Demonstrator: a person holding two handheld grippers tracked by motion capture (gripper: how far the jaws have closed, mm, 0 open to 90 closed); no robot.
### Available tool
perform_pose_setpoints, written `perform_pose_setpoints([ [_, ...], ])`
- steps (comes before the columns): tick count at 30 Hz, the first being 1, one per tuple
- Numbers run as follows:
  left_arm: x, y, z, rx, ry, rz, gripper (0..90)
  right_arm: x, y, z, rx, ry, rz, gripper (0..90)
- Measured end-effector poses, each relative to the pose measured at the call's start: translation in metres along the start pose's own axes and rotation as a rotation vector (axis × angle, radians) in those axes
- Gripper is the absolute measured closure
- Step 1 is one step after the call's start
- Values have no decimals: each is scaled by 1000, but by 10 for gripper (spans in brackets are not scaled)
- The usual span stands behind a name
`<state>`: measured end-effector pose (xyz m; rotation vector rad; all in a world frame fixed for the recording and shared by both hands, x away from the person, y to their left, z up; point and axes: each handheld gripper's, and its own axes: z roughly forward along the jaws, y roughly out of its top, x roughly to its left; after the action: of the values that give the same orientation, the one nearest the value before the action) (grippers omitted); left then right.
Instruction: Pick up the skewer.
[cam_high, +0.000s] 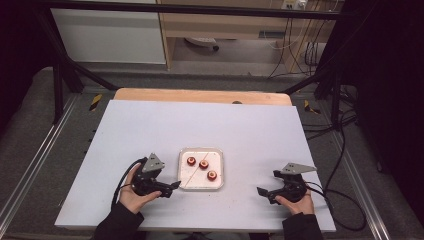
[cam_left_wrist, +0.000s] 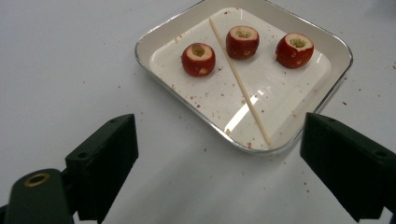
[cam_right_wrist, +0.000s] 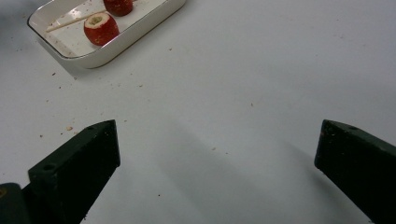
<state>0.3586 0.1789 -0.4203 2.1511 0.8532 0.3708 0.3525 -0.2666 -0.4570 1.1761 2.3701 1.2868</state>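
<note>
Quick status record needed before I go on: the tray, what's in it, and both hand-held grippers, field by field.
tray: shallow square white tray on the white table, between the two grippers
fruit: three cored red fruits, upright, apart from each other
skewer: thin wooden skewer lying diagonally in the tray, one fruit on one side, two on the other
left hand-held gripper: open, empty, beside the tray
right hand-held gripper: open, empty, farther from the tray
debris: red crumbs in and around the tray

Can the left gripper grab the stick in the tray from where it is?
Probably yes. The left gripper is open beside the tray, and the stick lies on top with nothing over it, though it lies flat, so pinching may be fiddly.
</note>
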Motion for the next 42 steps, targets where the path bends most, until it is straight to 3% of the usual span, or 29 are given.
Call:
perform_pose_setpoints([
  [10, -15, 22, 22, 32, 12, 6, 175, 0, 0, 0, 4, 1, 1, 7],
  [22, -25, 35, 50, 80, 27, -24, 428, 0, 0, 0, 4, 1, -1, 7],
  [28, -29, 34, 58, 103, 52, -26, 543, 0, 0, 0, 3, 4, 3, 8],
  [34, -32, 30, 62, 125, 48, -45, 694, 0, 0, 0, 2, 6, 4, 8],
  [42, -37, 27, 64, 124, 69, -50, 795, 0, 0, 0, 2, 6, 3, 8],
])
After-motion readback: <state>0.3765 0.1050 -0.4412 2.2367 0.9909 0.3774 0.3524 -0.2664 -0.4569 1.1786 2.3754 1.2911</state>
